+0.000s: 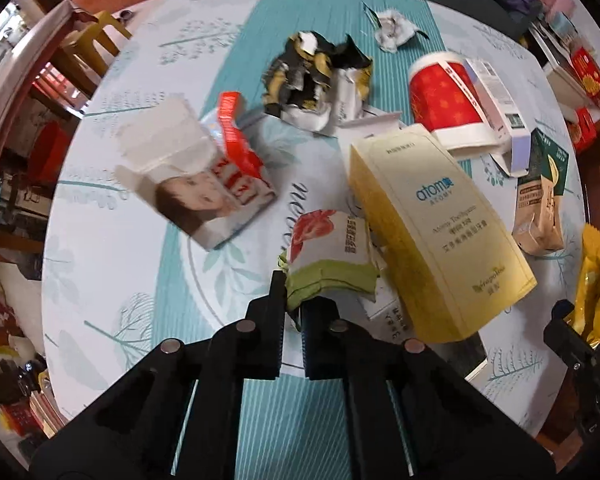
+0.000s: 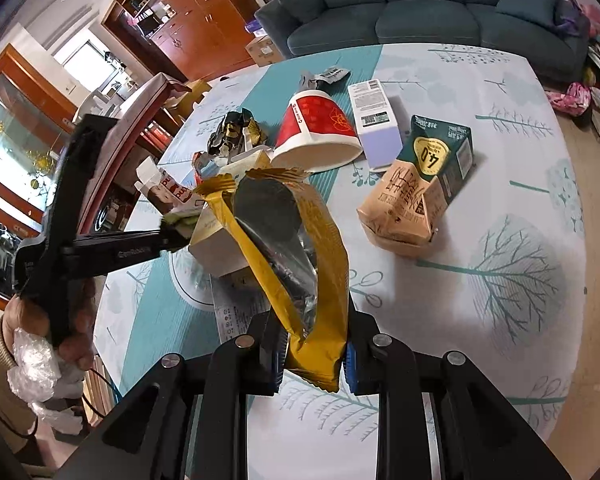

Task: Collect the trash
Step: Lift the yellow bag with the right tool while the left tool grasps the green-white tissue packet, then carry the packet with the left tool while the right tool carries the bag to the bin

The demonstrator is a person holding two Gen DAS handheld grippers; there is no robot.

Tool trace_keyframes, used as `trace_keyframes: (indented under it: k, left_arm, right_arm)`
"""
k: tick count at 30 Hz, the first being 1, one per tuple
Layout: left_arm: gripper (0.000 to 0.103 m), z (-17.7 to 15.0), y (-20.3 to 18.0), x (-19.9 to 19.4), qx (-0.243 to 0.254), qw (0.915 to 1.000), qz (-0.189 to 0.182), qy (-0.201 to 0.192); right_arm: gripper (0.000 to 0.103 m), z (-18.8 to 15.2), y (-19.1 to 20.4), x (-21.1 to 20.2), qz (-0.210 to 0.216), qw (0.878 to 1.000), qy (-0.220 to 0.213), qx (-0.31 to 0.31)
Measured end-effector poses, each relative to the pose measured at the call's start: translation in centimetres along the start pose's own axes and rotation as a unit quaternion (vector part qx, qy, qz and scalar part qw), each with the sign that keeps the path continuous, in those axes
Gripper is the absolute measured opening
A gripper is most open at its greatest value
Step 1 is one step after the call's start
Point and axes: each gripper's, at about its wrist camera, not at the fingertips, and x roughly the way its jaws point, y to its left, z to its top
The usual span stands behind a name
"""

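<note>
Left gripper (image 1: 293, 300) clamped on green-white packet (image 1: 332, 256); right gripper (image 2: 314, 354) clamped on gold wrapper (image 2: 300, 264); leaf-print tablecloth (image 2: 500, 240) beneath, sofa (image 2: 420, 4) beyond.

The left gripper (image 1: 291, 304) is clamped on a small packet (image 1: 330, 256) lying on the table (image 1: 112, 264). Just right of it, a long box (image 1: 440, 232) rests tilted on other litter. Ahead and left lies a carton (image 1: 204, 184), farther ahead a crumpled wrapper (image 1: 316, 80), ahead and right a paper cup (image 1: 448, 100). The right gripper (image 2: 312, 356) holds a foil bag (image 2: 296, 264); ahead and right of it lies a crushed carton (image 2: 416, 196).
</note>
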Motion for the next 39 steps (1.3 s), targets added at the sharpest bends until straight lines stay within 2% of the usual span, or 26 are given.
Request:
trace_keyframes:
  k: [6,15,21,30,34,39]
  left_arm:
    - [0.004,-2.2,1.5,-2.4,-0.009,0.9999,-0.007,-0.01]
    - [0.004,-8.8,2.6,-9.4,0.032,0.9968,-0.048,-0.056]
    - [0.004,-14.1,5.1,-13.6,0.071,0.9916,-0.081,-0.072]
    - [0.004,-23.5,11.0,-17.5,0.136,0.9795,-0.118,-0.092]
    - [0.004,-27.5,13.0,-18.4,0.162,0.9737,-0.128,-0.096]
    - [0.004,-32.0,15.4,-18.7,0.173,0.972,-0.141,-0.074]
  right_arm:
    - [0.022,-1.7,1.6,-1.1,-0.004,1.0,-0.006,0.01]
    - [0.022,-7.4,7.4,-4.5,-0.015,0.999,-0.032,0.037]
    - [0.022,-13.3,13.1,-7.2,-0.028,0.996,-0.064,0.056]
    - [0.022,-24.5,22.6,-8.9,-0.056,0.989,-0.095,0.098]
    - [0.022,-29.7,25.5,-9.6,-0.057,0.986,-0.086,0.135]
    - [0.022,-34.2,27.6,-10.1,-0.062,0.985,-0.051,0.153]
